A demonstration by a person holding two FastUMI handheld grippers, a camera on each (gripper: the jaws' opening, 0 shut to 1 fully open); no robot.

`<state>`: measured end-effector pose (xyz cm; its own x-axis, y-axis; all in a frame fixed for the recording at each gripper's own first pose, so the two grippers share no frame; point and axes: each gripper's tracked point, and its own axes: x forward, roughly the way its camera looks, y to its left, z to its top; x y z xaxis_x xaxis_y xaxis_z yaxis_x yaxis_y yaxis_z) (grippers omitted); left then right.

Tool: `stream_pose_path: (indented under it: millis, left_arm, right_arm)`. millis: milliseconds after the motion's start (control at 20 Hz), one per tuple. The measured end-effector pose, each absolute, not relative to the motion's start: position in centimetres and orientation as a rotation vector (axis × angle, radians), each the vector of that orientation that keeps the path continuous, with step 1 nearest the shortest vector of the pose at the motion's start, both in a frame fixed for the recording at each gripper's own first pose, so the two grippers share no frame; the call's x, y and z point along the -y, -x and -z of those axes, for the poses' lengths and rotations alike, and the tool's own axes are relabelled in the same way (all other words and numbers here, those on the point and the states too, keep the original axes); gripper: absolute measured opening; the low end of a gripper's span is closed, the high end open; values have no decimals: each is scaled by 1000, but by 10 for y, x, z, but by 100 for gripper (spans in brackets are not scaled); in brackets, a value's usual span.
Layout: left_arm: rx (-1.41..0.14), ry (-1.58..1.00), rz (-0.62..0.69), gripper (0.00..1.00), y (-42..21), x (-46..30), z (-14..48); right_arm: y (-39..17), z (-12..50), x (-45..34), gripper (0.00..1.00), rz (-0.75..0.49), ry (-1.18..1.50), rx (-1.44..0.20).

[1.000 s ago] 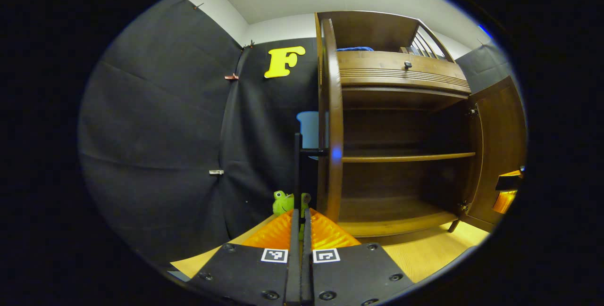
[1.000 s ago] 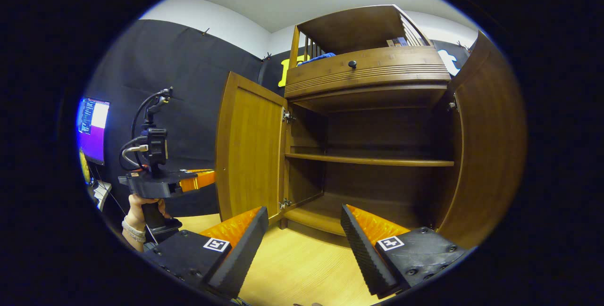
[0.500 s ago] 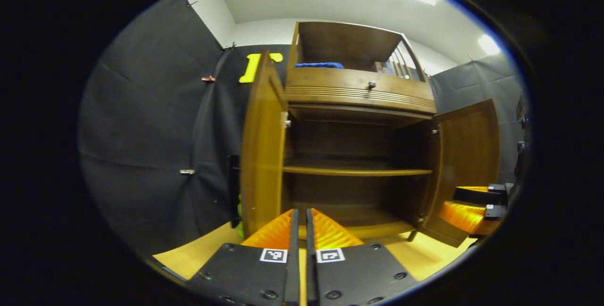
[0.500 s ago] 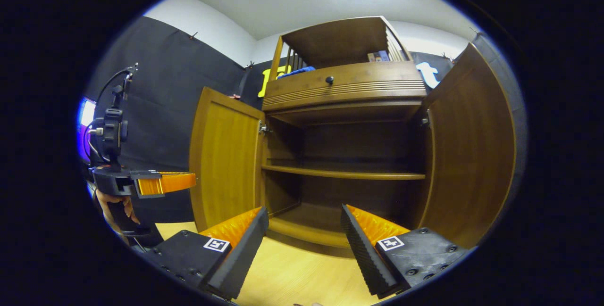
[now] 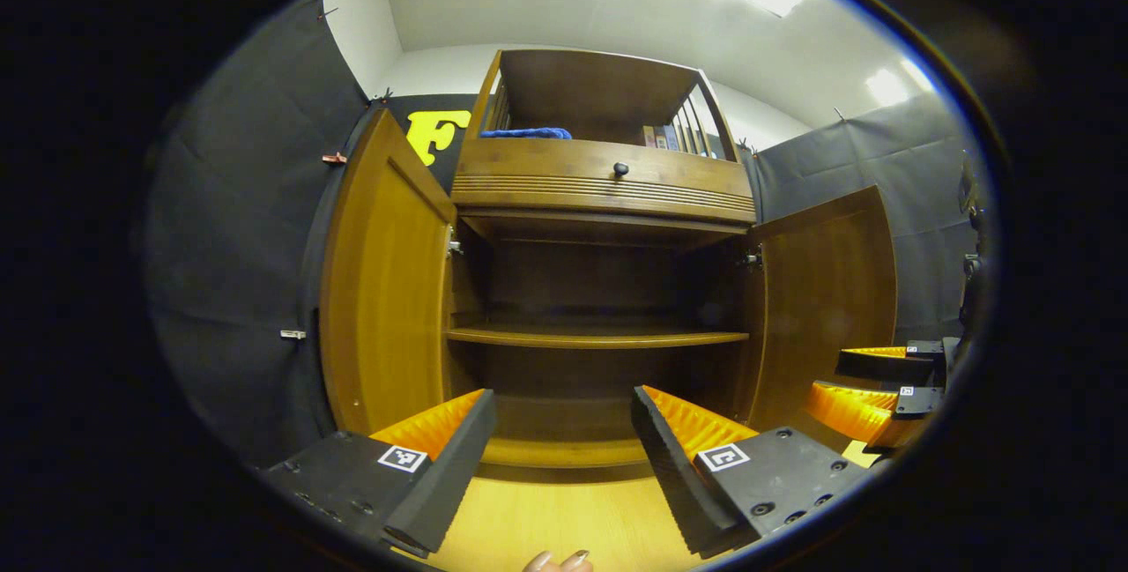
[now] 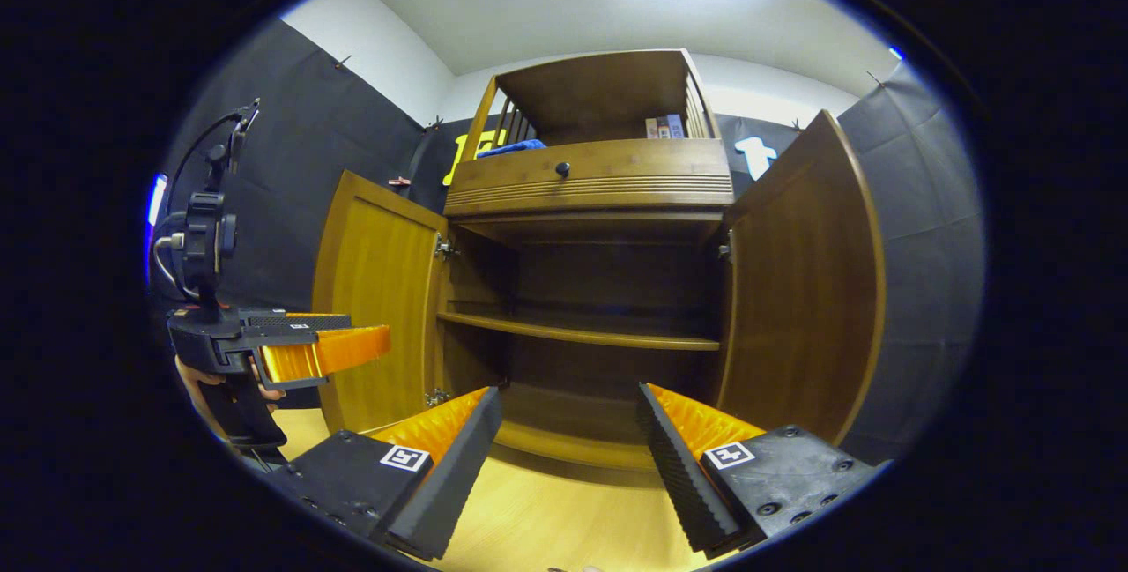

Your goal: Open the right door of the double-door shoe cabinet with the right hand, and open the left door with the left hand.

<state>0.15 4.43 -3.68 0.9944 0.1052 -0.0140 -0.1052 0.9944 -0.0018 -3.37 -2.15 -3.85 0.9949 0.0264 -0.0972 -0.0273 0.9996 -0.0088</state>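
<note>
Nearest to us, we are holding the left gripper (image 5: 564, 431) with its fingers spread wide and nothing between them, pointing straight at the cabinet mouth over the pale wooden floor (image 5: 564, 519). We are holding the right gripper (image 6: 568, 431) the same way, spread wide and empty, a little apart from the cabinet front. In the right gripper view the other tool is showing off to the side, gripped from below by a hand (image 6: 189, 378).

Just beyond the fingertips we are looking at the shoe cabinet (image 5: 604, 193), standing on the floor with both leaves swung outward. The left door (image 5: 379, 290) is standing open on its hinges, and the right door (image 6: 802, 281) is standing open opposite it. We judge both openings done, so little is left but drawing back.

As for handling, we are reckoning these doors to be stiff solid panels, fairly heavy but swinging freely on two hinges each, with smooth varnished faces that would slip under a flat push. We cannot see a handle on either from here, so the free vertical edge, far from the hinges, is looking like the best place to pinch.

Farther in, one shelf (image 5: 595, 337) is crossing the dark interior, and above it a drawer front with a small knob (image 5: 620, 169) is showing.
</note>
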Motion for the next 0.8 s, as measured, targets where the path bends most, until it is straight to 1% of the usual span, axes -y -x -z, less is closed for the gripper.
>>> stream_pose_path:
  millis: [50, 100, 300, 350, 650, 700, 750, 800]
  left_arm:
    - [-13, 1, -99, 96, -3, -40, 36]
    - [-10, 1, -90, 96, -6, -34, 35]
    - [3, 17, -46, 96, -11, -10, 31]
    - [5, 16, -44, 96, -12, -8, 31]
    - [0, 3, -47, 94, -13, 0, 33]
    - [1, 4, -46, 94, -12, 0, 33]
    - [3, 6, -44, 94, -13, 0, 32]
    - [6, 10, -43, 94, -12, 0, 31]
  right_arm:
    - [36, 37, 28, 99, -15, 14, -96]
    - [38, 36, 33, 97, -6, 17, -95]
    - [47, 34, 47, 97, 13, 22, -96]
    - [48, 34, 50, 99, 16, 22, -96]
    - [55, 26, 64, 99, 26, 12, -97]
    - [55, 26, 64, 97, 24, 11, -97]
    - [56, 26, 64, 99, 22, 11, -98]
    - [57, 27, 64, 99, 21, 11, -98]
